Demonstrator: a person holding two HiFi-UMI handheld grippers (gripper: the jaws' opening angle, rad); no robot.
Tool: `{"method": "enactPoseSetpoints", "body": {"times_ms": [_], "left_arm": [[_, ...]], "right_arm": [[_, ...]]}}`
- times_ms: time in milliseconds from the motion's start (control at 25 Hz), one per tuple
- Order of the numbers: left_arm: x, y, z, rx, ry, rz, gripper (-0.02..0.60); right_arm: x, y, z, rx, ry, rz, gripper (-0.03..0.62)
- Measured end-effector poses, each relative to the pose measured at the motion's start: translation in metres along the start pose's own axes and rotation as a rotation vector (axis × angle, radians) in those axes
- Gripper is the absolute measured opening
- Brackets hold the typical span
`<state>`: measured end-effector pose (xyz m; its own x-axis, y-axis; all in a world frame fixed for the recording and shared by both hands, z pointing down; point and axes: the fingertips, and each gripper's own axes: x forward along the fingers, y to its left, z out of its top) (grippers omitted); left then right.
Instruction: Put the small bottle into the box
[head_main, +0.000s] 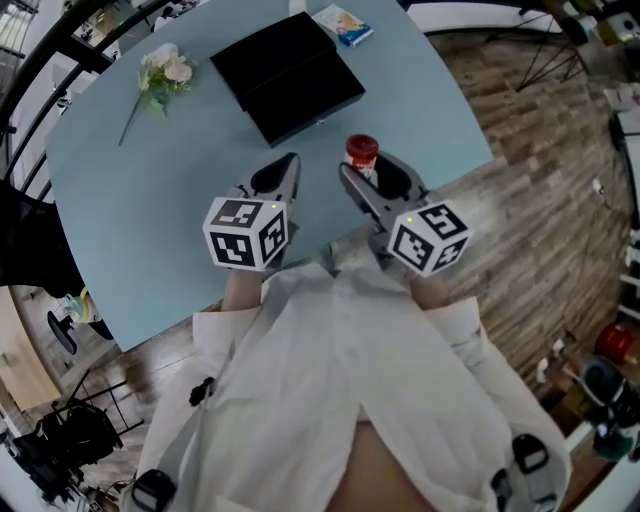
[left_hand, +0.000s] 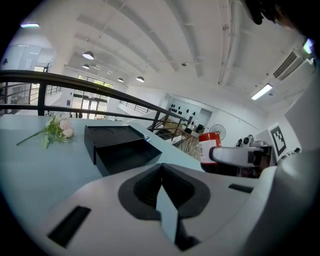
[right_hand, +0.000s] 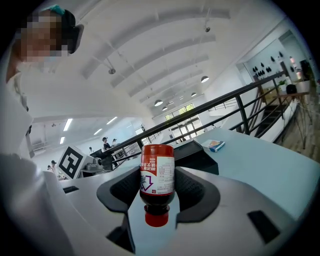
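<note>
The small bottle has dark contents, a red-and-white label and a red cap. It is held upside down, cap toward the camera, between the jaws of my right gripper. It hangs above the near part of the light blue table, short of the black box. The box lies flat on the table beyond both grippers. My left gripper hovers beside the right one, its jaws closed to a point with nothing in them. The left gripper view shows the bottle at right and the box ahead.
A small bunch of pale flowers lies at the table's far left. A small printed packet sits behind the box. The table's right edge drops to a wooden floor. A dark railing runs beyond the table.
</note>
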<state>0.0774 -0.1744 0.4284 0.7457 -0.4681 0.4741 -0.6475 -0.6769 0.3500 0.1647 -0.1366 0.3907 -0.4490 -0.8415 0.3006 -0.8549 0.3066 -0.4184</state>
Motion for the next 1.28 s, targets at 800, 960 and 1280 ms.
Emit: {"method": "enactPoseSetpoints", "body": {"times_ms": [800,960,1280], "left_arm": [[0.03,0.031,0.007,-0.038,0.034,-0.018,0.003],[0.027,0.042,-0.003,-0.065,0.044,0.001,0.003],[0.02,0.056,0.001,-0.124,-0.007,0.082,0.003]], "right_arm": [[0.071,-0.012,-0.007,-0.045,0.174,0.088,0.204],[0.078,-0.014,-0.006,-0.057,0.19,0.093,0.205],[0.083,-0.022,0.003,-0.091,0.214,0.125,0.205]]}}
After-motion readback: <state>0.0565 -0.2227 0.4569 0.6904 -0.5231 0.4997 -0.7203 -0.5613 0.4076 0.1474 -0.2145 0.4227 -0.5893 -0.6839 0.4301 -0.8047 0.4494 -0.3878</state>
